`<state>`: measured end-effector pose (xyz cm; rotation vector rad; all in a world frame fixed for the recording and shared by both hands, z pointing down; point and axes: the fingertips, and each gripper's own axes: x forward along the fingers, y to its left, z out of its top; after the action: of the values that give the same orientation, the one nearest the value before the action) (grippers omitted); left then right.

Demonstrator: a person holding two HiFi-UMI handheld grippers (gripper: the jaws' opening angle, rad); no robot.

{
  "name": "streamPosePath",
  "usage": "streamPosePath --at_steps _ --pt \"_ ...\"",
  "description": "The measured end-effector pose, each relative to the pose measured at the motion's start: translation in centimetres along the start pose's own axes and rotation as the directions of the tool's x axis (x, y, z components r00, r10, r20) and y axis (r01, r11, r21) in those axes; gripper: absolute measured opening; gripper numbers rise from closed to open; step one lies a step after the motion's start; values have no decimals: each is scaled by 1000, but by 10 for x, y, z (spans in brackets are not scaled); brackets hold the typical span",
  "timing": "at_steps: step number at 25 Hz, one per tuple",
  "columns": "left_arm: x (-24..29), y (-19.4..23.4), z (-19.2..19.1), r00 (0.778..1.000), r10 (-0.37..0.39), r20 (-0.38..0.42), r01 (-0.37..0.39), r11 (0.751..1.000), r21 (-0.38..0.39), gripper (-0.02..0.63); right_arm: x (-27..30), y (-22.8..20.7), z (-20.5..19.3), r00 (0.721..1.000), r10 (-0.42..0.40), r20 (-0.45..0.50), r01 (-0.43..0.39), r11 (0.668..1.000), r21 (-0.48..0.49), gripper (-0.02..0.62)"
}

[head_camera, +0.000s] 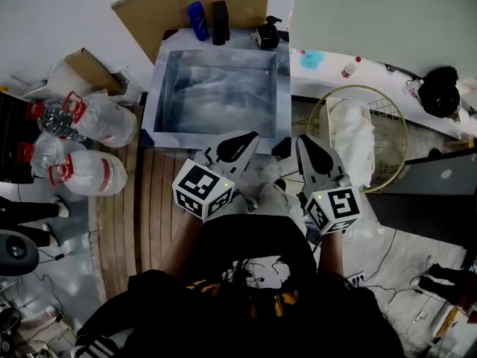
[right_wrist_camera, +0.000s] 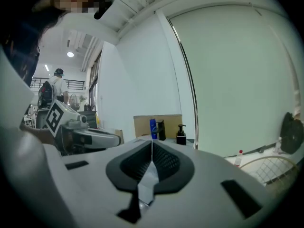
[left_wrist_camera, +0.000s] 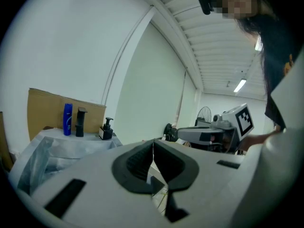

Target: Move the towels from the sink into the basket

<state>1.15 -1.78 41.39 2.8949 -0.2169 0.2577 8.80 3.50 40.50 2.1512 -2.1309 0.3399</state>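
Nearest us, our left gripper and right gripper sit side by side, each with its jaws pressed together on nothing. Just beyond them is the sink. To its right, a white towel lies in the wire basket. A blue bottle stands behind the sink.

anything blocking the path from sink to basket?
Nothing visible does. The basket stands open-topped just beside the right side of the sink, with a white towel already lying in it.
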Motion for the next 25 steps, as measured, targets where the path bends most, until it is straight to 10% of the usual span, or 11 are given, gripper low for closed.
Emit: streamPosePath --at_steps 25 --pt "-28 -4 -9 1000 -23 3 23 1000 -2 8 -36 -33 -1 990 -142 -17 141 989 -43 5"
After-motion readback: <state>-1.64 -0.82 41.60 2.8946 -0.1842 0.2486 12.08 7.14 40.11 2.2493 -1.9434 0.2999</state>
